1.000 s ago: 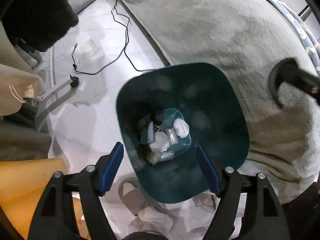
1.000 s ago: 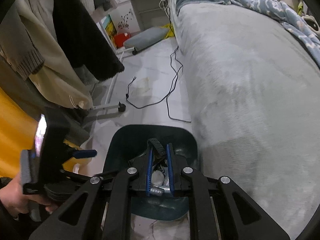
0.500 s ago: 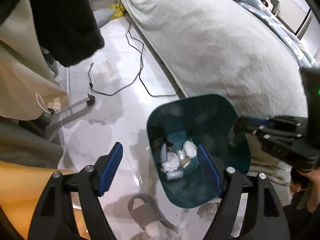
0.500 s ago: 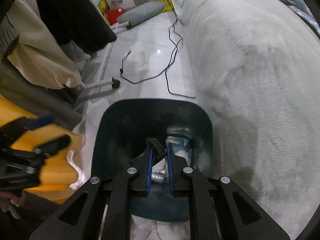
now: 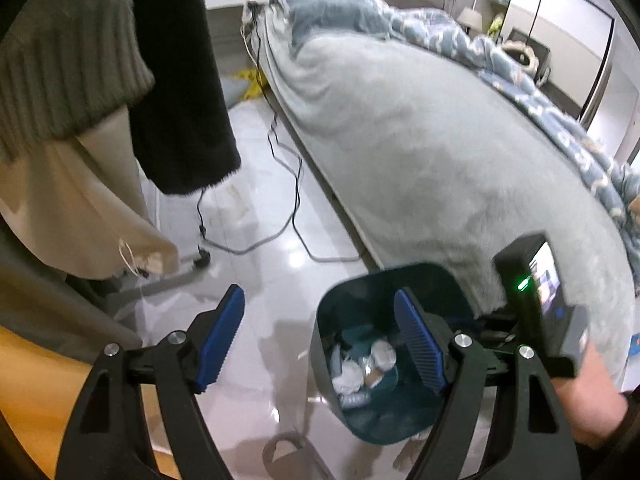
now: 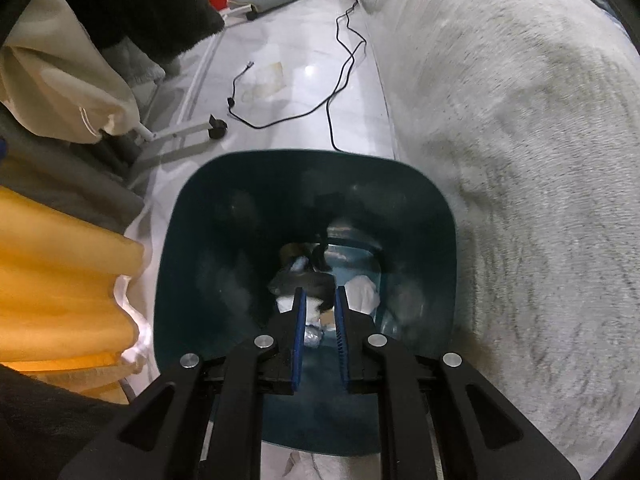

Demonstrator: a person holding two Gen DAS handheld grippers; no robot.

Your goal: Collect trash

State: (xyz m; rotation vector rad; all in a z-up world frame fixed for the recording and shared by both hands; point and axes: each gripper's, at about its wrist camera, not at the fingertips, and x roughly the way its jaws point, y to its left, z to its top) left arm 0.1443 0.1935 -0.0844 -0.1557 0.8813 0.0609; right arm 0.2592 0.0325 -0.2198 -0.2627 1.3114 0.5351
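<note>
A dark teal bin (image 6: 312, 154) stands on the pale floor against the bed, with white wads and a silvery wrapper (image 6: 362, 290) at its bottom. My right gripper (image 6: 320, 300) points down into the bin's mouth. Its jaws are just opening, with a small black piece of trash (image 6: 326, 303) still between the pad tips. My left gripper (image 5: 318, 294) hangs open and empty, above and to the left of the bin (image 5: 384, 432). The right tool's black housing (image 5: 532, 304) and the hand holding it (image 5: 592, 392) show over the bin's right side.
The bed's grey blanket (image 6: 520, 120) presses against the bin's right. Black cables (image 6: 336, 92) trail over the floor beyond it. Hanging clothes (image 5: 176, 80), a rack foot with a wheel (image 6: 216, 128) and yellow fabric (image 6: 52, 280) crowd the left. A grey slipper (image 5: 288, 452) lies near the bin.
My left gripper has risen and tilted up, so the bin now sits small at lower right. My right gripper has sunk into the bin's mouth, and the black piece sits lower between its tips.
</note>
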